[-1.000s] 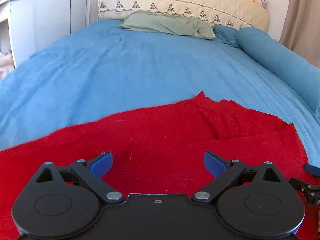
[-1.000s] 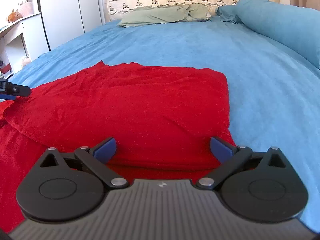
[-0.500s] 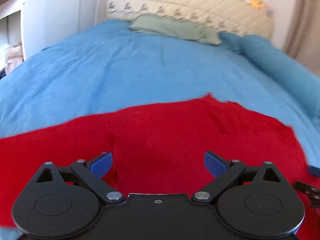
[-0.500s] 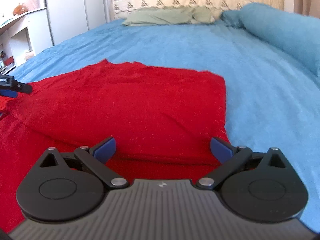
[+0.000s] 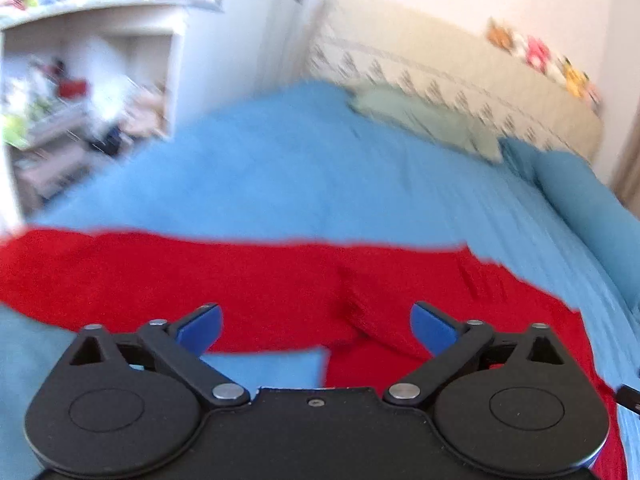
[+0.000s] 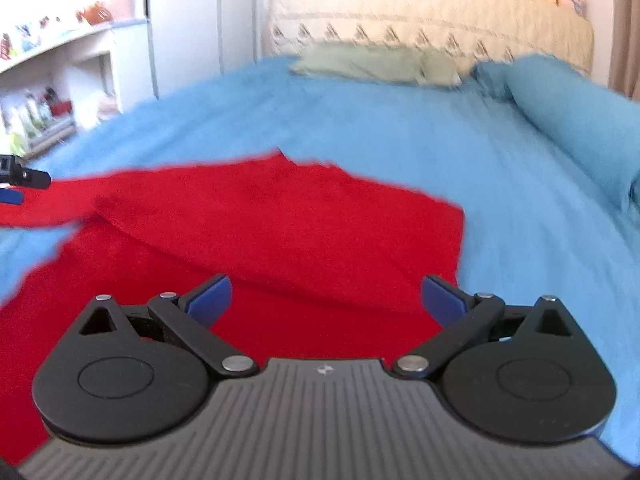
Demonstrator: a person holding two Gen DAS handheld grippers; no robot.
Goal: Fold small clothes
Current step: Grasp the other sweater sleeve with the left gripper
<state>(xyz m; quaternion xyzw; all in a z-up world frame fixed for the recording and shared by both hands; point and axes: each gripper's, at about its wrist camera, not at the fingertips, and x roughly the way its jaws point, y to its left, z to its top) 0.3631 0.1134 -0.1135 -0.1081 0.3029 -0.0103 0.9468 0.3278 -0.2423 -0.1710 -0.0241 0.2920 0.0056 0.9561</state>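
Garment: red garment (image 6: 280, 232) is spread flat on the bed (image 6: 440, 140), near the foot edge; one layer is already laid over another, fold edge seen running across the right wrist view.
Sleeve: in the left wrist view a long red strip (image 5: 160, 272) is stretched toward the bed's left edge, bare blue sheet showing below it; probably a sleeve left out for the next fold. Frame is blurred, so detail is limited.
Left tool: left tool (image 5: 316, 326) is held low over the garment's left part, blue pads wide apart, nothing gripped. Its tip is also seen at the left edge of the right wrist view, just above the red strip.
Right tool: right tool (image 6: 326, 296) is held over the folded section near its right edge, pads (image 6: 212, 296) wide apart, nothing clamped.
Reason for pose: both tools are judged to be released and spread so cloth can be re-grasped; one on each side gives an even lift.
Stage: judged partway, first fold made, sleeve not yet brought in.
Risk: thin cloth may be pinched together with the sheet.
Background: green pillow (image 6: 360, 64) and headboard (image 6: 400, 12) at the far edge, well apart from the work.
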